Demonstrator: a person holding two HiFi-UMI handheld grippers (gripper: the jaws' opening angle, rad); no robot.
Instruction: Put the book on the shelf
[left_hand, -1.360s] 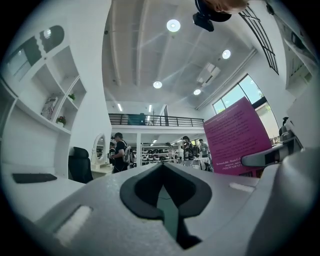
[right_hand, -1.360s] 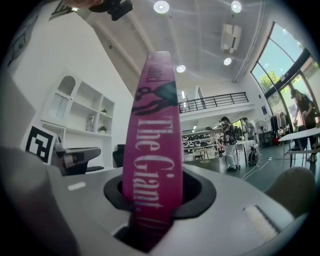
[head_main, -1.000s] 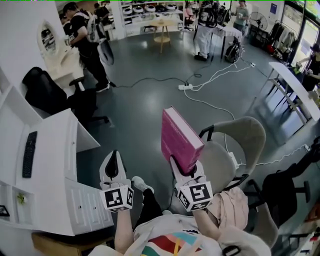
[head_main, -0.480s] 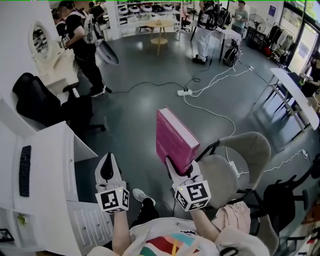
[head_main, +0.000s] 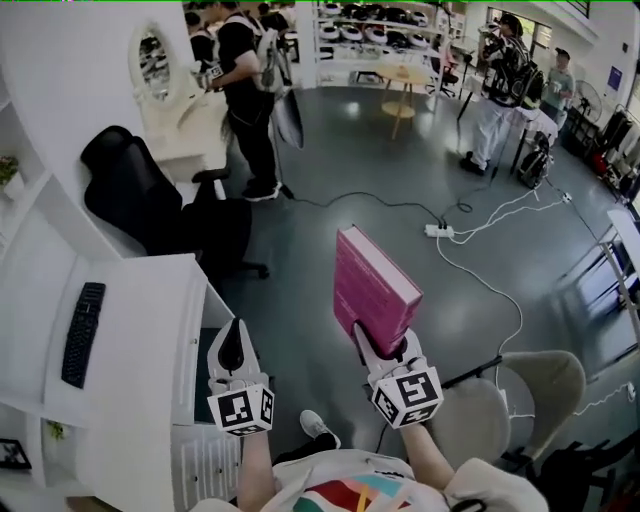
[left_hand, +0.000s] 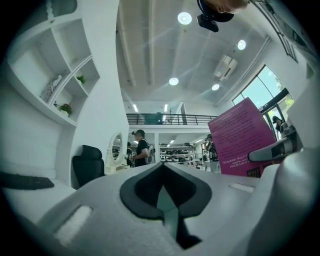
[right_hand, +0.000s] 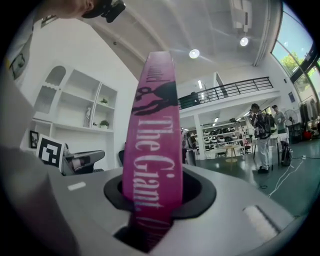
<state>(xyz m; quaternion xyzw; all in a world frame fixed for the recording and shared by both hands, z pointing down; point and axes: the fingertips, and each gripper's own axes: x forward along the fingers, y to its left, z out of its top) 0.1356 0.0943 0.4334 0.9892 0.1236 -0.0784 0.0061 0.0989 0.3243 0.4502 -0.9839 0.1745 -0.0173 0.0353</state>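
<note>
A thick pink book stands upright in my right gripper, which is shut on its lower end. In the right gripper view its pink spine with white lettering fills the gap between the jaws. The left gripper view shows the book's back cover at the right. My left gripper hovers beside the white desk, shut with nothing in it. The white shelf unit stands to the left; its open compartments hold small plants and a few items.
A white desk with a black keyboard sits at the left, a black office chair beyond it. A beige chair stands at the lower right. Cables cross the grey floor. People stand in the background.
The head view has swung left: the desk, black chair and shelf wall have come further into view and the beige chair has slid to the lower right. The book stays held upright.
</note>
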